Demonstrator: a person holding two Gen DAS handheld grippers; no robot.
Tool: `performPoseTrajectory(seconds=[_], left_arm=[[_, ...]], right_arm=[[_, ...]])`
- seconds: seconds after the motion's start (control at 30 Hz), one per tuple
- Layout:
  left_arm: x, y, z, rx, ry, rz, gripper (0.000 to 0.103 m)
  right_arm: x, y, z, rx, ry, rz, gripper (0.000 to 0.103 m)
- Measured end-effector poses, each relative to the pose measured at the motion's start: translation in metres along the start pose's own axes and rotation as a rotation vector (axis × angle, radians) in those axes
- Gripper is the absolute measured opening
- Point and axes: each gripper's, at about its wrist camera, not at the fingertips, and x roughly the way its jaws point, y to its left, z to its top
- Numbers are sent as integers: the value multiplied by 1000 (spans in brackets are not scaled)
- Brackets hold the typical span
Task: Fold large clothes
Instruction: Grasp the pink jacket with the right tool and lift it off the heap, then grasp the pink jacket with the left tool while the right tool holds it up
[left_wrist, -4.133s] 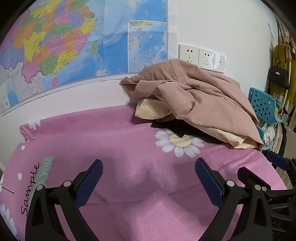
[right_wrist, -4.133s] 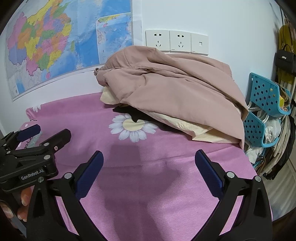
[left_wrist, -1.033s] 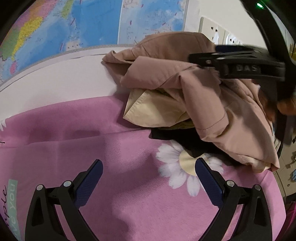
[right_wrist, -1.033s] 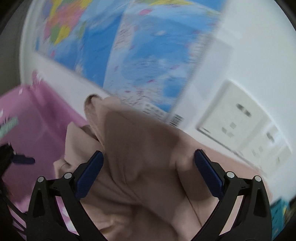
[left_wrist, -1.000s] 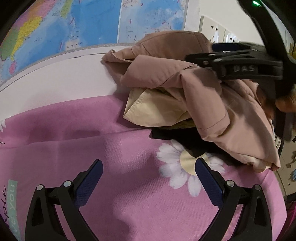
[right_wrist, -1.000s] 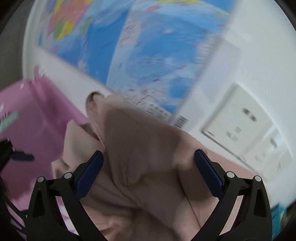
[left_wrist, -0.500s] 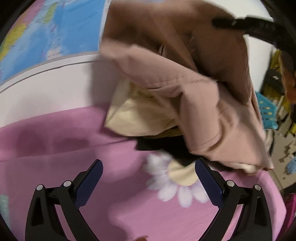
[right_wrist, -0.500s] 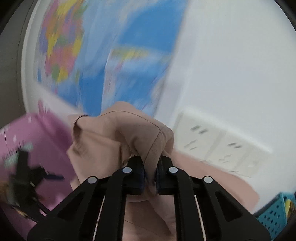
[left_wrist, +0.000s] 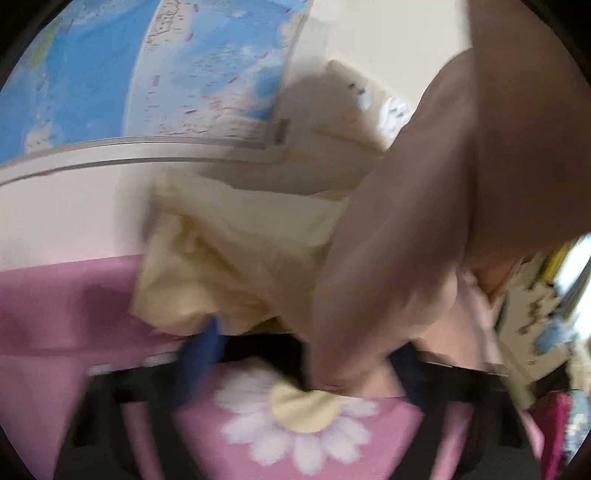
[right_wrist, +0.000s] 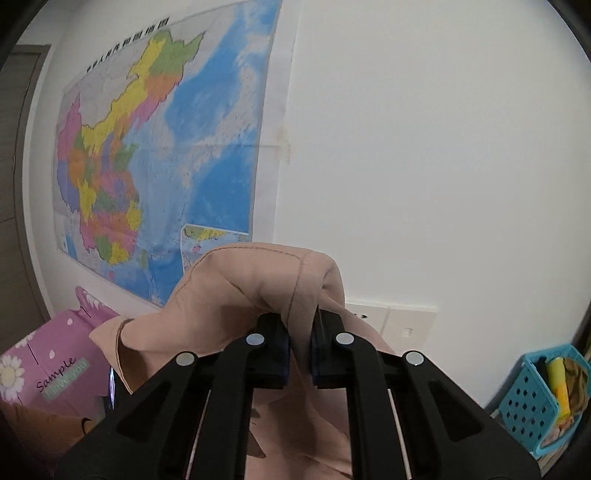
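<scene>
Step in hand: you are lifting the pink garment (right_wrist: 258, 284) clear of the pink sheet (left_wrist: 74, 295), right hand-held gripper (right_wrist: 297, 345) clamped on its fold. Left hand-held gripper (left_wrist: 303, 354) has just been closing around the hem at 6 o'clock; contact is blurred. Next, spread it flat.
</scene>
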Motion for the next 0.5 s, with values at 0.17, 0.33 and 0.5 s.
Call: performPoseTrajectory(seconds=[0.17,0.33,0.5], left_arm=[[-35,-14,18,-20,-69,-131,10],[-110,-26,61,-50,-198,-253,9],[-203,-47,92,5,-332,-280,9]], right_arm=[[-55,-2,8,5,-59,-36,8],[-146,5,38,6,-205,-29,7],[-228,15,52,8,-303,-10,7]])
